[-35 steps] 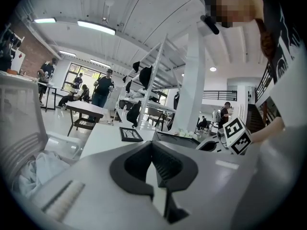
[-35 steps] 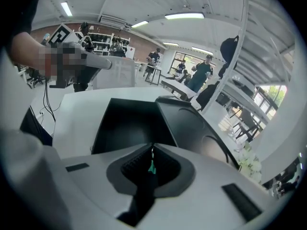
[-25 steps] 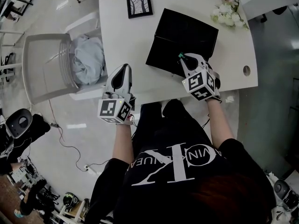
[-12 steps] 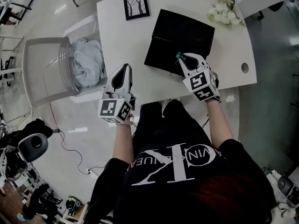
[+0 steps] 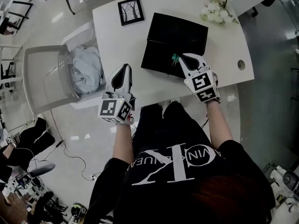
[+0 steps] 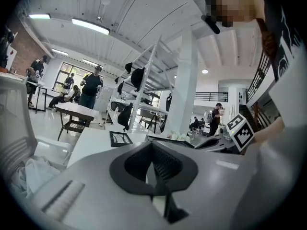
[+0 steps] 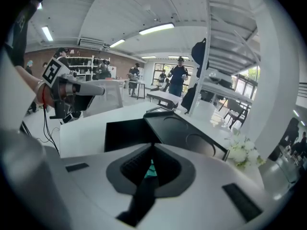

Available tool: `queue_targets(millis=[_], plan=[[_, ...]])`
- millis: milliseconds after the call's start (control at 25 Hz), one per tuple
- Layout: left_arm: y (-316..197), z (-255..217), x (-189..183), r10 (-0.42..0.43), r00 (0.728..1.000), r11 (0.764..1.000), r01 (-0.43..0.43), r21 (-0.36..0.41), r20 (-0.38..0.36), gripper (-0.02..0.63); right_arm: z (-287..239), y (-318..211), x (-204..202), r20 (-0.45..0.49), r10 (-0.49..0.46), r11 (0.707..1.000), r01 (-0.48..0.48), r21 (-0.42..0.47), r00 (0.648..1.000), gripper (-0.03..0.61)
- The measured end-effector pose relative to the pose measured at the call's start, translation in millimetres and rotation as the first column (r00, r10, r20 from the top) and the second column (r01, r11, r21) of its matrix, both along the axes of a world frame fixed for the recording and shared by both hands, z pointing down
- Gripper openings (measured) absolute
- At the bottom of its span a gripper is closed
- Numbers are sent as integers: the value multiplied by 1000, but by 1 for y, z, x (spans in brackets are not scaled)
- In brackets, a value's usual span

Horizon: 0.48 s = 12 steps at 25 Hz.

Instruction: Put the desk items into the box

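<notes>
A black box (image 5: pixel 161 59) lies open on the white table (image 5: pixel 121 45), with its lid (image 5: pixel 180 28) folded back behind it. My right gripper (image 5: pixel 178 58) hangs over the box's near part, shut on a small green clip (image 5: pixel 174 58). In the right gripper view the green clip (image 7: pixel 151 169) shows between the closed jaws, above the box opening (image 7: pixel 123 134). My left gripper (image 5: pixel 125 69) is at the table's near left edge. Its jaws are shut with nothing between them (image 6: pixel 153 163).
A framed picture (image 5: pixel 130 11) lies at the table's far left and white flowers (image 5: pixel 215 11) at the far right. A cable hole (image 5: pixel 241 65) is near the right edge. A grey chair (image 5: pixel 44 76) with a pale cloth (image 5: pixel 88 68) stands left of the table.
The head view has drifted, so the table sits more to the left. The right gripper with the clip has edged slightly further over the box. The left gripper has stayed put.
</notes>
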<state>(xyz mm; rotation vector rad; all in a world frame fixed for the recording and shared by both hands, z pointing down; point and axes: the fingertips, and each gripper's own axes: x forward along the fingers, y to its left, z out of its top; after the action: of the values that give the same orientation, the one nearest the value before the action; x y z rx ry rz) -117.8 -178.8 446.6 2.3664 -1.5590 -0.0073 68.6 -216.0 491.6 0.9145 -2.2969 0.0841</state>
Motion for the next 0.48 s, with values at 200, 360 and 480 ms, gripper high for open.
queue_targets(millis=[200, 360, 480], plan=[[-6, -8, 3, 8, 1000, 1000, -8, 19, 2, 9, -15, -3, 12, 51, 57, 998, -57, 18, 997, 20], [-9, -13, 7, 16, 1000, 999, -16, 31, 4, 9, -26, -5, 24, 117, 114, 993, -117, 22, 987, 18], [-10, -17, 11, 22, 1000, 999, -22, 39, 8, 9, -33, -5, 32, 166, 143, 989, -148, 18, 976, 18]])
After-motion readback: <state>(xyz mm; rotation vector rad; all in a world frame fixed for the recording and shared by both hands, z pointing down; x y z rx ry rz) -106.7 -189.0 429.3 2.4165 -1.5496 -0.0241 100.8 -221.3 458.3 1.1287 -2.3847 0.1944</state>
